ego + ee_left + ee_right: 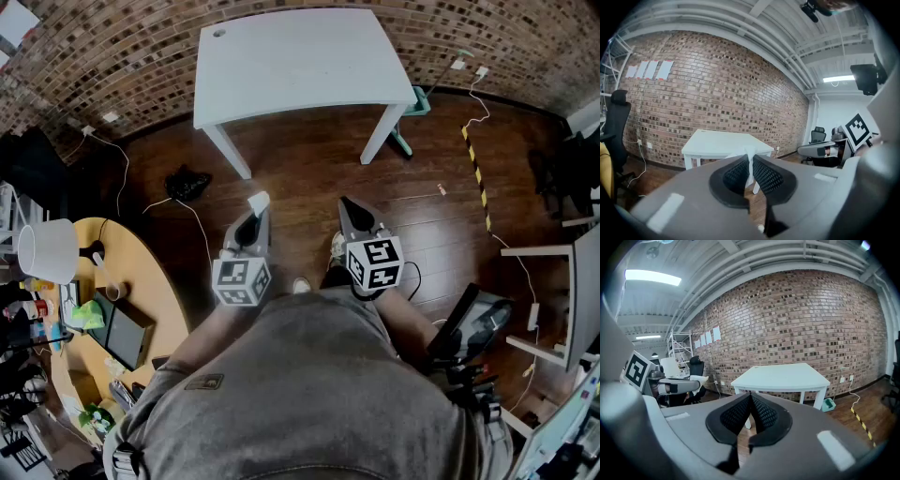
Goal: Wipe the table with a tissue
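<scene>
Jaws: my left gripper [249, 223] pinched the tissue [258, 202], right gripper [354, 217] closed empty
That thin hold risked dropping it short of the table [300, 61]

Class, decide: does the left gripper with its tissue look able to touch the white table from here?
Probably not yet: the left gripper, shut on the tissue, hangs well short of the white table. Only wooden floor lies between.

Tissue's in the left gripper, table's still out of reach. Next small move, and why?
Probably walk forward and carry the left gripper toward the white table. Its jaws are shut on the tissue, but the table stands across open wooden floor, well ahead of both grippers. The right gripper is shut and empty, so it likely just follows.
</scene>
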The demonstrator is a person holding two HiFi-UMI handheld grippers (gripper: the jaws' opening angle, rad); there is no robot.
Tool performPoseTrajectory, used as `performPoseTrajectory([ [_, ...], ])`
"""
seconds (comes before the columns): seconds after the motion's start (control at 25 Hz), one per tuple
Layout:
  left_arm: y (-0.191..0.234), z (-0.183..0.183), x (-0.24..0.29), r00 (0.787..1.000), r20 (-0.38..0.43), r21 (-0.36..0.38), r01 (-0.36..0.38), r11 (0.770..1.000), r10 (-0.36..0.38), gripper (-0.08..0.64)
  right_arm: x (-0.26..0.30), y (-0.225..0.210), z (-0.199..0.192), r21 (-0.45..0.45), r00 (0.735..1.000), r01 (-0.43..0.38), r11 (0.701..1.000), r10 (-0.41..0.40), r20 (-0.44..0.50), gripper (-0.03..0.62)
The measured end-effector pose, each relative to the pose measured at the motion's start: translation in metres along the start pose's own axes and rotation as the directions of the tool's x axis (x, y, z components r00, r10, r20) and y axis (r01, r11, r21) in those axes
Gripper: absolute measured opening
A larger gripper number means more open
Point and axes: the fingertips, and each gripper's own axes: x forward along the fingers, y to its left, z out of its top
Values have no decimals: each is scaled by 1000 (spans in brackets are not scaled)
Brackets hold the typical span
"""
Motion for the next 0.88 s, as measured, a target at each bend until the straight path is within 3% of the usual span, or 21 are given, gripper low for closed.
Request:
performPoseTrajectory([
  [0.48, -9, 29, 98, 999, -15, 19, -51, 999, 51, 21, 59, -78, 39, 5, 999, -52, 999, 52, 15, 14],
  [0.88, -18, 51, 164, 986, -37, 16, -160, 987, 160, 21, 103, -137, 65, 14, 988, -152, 988, 152, -8, 14],
])
